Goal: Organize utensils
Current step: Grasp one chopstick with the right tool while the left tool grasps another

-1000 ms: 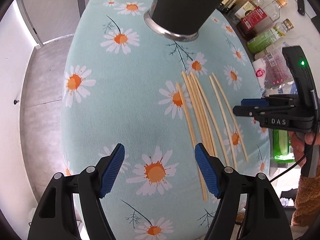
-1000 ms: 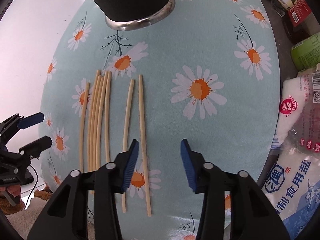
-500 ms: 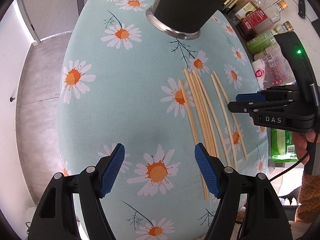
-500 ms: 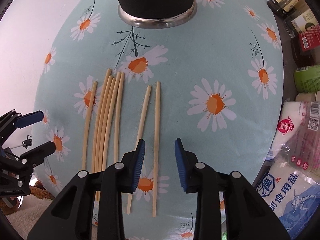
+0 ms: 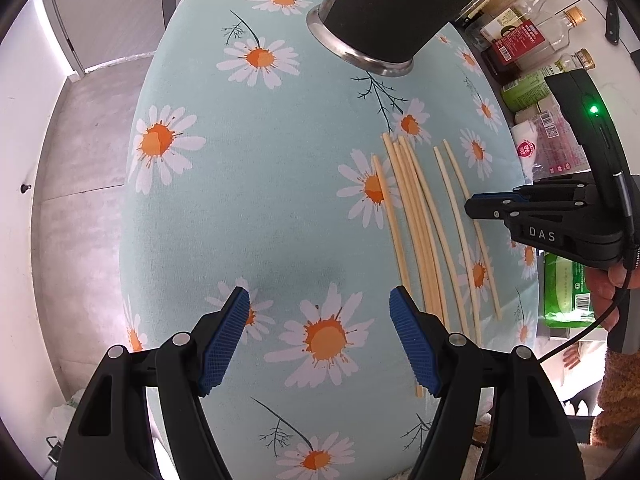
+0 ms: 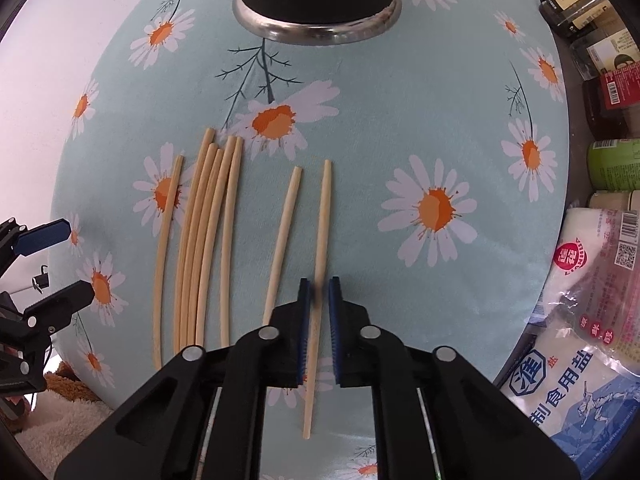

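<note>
Several pale wooden chopsticks (image 6: 204, 240) lie side by side on the daisy tablecloth (image 6: 400, 100). Two lie apart to their right. My right gripper (image 6: 318, 292) points straight down, its jaws closing with the blue pads pressed on the rightmost chopstick (image 6: 323, 220), which still rests on the cloth. Its neighbour (image 6: 284, 236) lies free just to the left. A black utensil holder (image 6: 316, 28) with a steel rim stands beyond the chopsticks. My left gripper (image 5: 320, 320) hovers open over bare cloth left of the chopsticks (image 5: 416, 220), nothing between its fingers. The left wrist view shows the right gripper (image 5: 472, 206) from the side.
Sauce bottles (image 5: 520, 36) and jars line the table's right side. Bags of salt (image 6: 580, 320) lie at the near right. The table edge drops to a grey floor (image 5: 80, 160) on the left. A fluffy rug (image 6: 52, 420) lies below the near edge.
My right gripper slid left over the rightmost chopstick and its jaws closed on it. The left gripper stayed open and nearly still.
</note>
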`<state>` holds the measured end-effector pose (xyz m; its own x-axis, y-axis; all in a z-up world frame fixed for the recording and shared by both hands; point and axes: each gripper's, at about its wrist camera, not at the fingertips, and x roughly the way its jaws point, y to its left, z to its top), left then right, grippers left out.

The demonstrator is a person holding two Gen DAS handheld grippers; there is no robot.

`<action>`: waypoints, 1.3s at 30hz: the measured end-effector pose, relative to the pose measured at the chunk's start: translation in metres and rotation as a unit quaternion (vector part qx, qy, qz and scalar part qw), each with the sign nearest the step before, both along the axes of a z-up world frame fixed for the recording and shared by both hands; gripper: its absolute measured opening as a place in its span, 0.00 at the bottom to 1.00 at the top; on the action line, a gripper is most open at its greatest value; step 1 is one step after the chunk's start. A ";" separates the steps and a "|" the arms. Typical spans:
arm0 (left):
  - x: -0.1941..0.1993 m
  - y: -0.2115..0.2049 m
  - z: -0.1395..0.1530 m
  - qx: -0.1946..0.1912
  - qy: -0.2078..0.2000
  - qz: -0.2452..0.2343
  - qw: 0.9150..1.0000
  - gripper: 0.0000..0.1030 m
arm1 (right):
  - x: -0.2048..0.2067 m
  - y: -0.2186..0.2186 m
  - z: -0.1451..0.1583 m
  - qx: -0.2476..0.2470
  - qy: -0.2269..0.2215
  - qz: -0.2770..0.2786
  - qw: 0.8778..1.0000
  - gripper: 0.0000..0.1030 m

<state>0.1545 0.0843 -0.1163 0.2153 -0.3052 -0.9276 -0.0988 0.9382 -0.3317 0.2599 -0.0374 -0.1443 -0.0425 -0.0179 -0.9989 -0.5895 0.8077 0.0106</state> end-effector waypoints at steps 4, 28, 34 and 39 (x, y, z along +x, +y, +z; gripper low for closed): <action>0.005 -0.004 0.001 -0.005 0.008 0.006 1.000 0.69 | 0.006 -0.006 0.001 0.029 0.022 -0.019 0.999 0.06; 0.044 -0.055 -0.011 0.069 0.105 0.048 0.991 0.62 | -0.009 -0.063 0.057 0.178 0.002 -0.061 0.982 0.06; 0.050 -0.071 -0.015 0.110 0.115 0.052 0.986 0.52 | -0.012 -0.078 0.056 0.198 0.001 -0.060 0.978 0.06; 0.055 -0.089 -0.015 0.151 0.117 0.060 0.980 0.38 | -0.016 -0.086 0.056 0.209 0.001 -0.059 0.976 0.06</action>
<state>0.2096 -0.0049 -0.1317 0.0040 0.0049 -1.0000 -0.2541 0.9672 0.0037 0.2435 -0.1231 -0.0878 -0.0220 0.3972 -0.9175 -0.4927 0.7942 0.3557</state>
